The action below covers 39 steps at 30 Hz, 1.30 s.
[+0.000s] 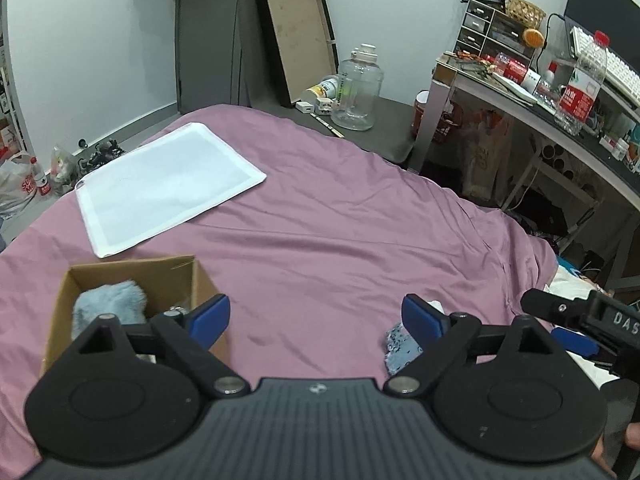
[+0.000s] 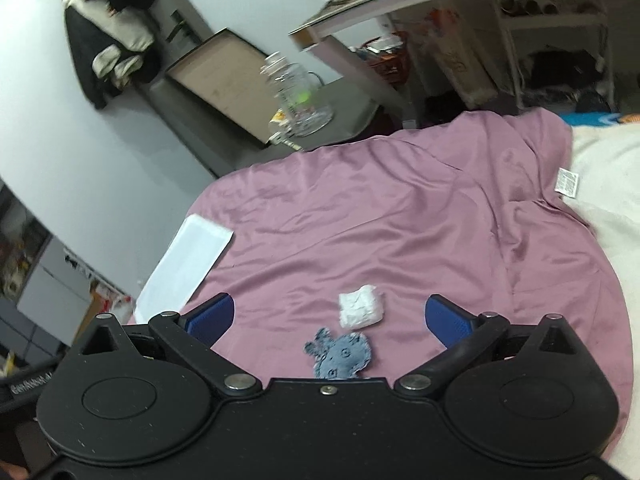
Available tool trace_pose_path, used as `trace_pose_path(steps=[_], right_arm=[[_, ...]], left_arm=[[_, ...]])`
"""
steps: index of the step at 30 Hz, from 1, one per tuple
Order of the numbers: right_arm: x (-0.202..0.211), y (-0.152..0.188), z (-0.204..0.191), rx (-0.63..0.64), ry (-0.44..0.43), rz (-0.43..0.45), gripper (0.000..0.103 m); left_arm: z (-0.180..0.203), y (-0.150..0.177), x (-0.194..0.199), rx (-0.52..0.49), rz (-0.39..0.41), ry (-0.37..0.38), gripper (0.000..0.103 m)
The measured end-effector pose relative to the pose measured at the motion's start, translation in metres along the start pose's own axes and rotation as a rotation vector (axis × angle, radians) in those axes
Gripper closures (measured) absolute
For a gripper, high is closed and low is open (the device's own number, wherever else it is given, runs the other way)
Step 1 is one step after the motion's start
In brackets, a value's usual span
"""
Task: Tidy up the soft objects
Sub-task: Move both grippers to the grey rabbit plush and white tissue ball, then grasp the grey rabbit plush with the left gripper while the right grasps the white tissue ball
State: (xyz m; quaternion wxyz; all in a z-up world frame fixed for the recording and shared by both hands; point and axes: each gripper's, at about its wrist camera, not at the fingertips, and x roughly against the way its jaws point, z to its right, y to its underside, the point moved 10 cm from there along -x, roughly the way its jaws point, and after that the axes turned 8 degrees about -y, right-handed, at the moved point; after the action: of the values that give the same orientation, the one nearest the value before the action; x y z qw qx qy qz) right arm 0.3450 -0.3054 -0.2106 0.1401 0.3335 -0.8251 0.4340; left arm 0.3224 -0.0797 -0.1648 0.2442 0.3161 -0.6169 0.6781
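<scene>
A cardboard box [image 1: 182,276] stands on the purple bedsheet [image 1: 328,216] at the lower left, with a fluffy light-blue soft item [image 1: 110,304] inside. My left gripper [image 1: 316,320] hovers open over the sheet, its left finger beside the box. A blue denim patch [image 1: 400,350] lies by its right finger, with a bit of white cloth behind. In the right wrist view the denim patch [image 2: 340,354] and a folded white cloth [image 2: 361,306] lie between the spread fingers of my open right gripper [image 2: 330,316]. The right gripper's body [image 1: 588,320] shows at the left view's right edge.
A flat white mesh bag [image 1: 160,186] lies on the sheet's far left. Beyond the bed stand a clear water jug [image 1: 358,88], a leaning black tray [image 1: 296,36] and a cluttered desk [image 1: 540,92]. A cream blanket [image 2: 608,208] borders the sheet's right.
</scene>
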Motion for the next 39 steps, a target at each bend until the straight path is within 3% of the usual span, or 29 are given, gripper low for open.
trace_pose_path(steps=[9, 21, 25, 28, 35, 39], right_arm=[[-0.017, 0.004, 0.035, -0.068, 0.053, -0.047, 0.000], [-0.040, 0.015, 0.048, -0.129, 0.013, -0.098, 0.002], [-0.052, 0.014, 0.051, -0.146, 0.004, -0.106, 0.009], [-0.062, 0.015, 0.051, -0.156, -0.015, -0.121, 0.015], [-0.076, 0.019, 0.051, -0.144, -0.023, -0.152, 0.024], [-0.081, 0.012, 0.052, -0.122, -0.007, -0.147, 0.028]], left_arm=[[0.039, 0.016, -0.037, -0.025, -0.061, 0.023, 0.011], [0.071, 0.051, -0.091, -0.021, -0.175, 0.029, 0.012], [0.075, 0.061, -0.105, 0.008, -0.205, 0.048, 0.015], [0.083, 0.066, -0.111, 0.006, -0.218, 0.069, 0.023], [0.101, 0.083, -0.129, 0.023, -0.291, 0.120, 0.052], [0.108, 0.086, -0.134, 0.023, -0.292, 0.134, 0.053]])
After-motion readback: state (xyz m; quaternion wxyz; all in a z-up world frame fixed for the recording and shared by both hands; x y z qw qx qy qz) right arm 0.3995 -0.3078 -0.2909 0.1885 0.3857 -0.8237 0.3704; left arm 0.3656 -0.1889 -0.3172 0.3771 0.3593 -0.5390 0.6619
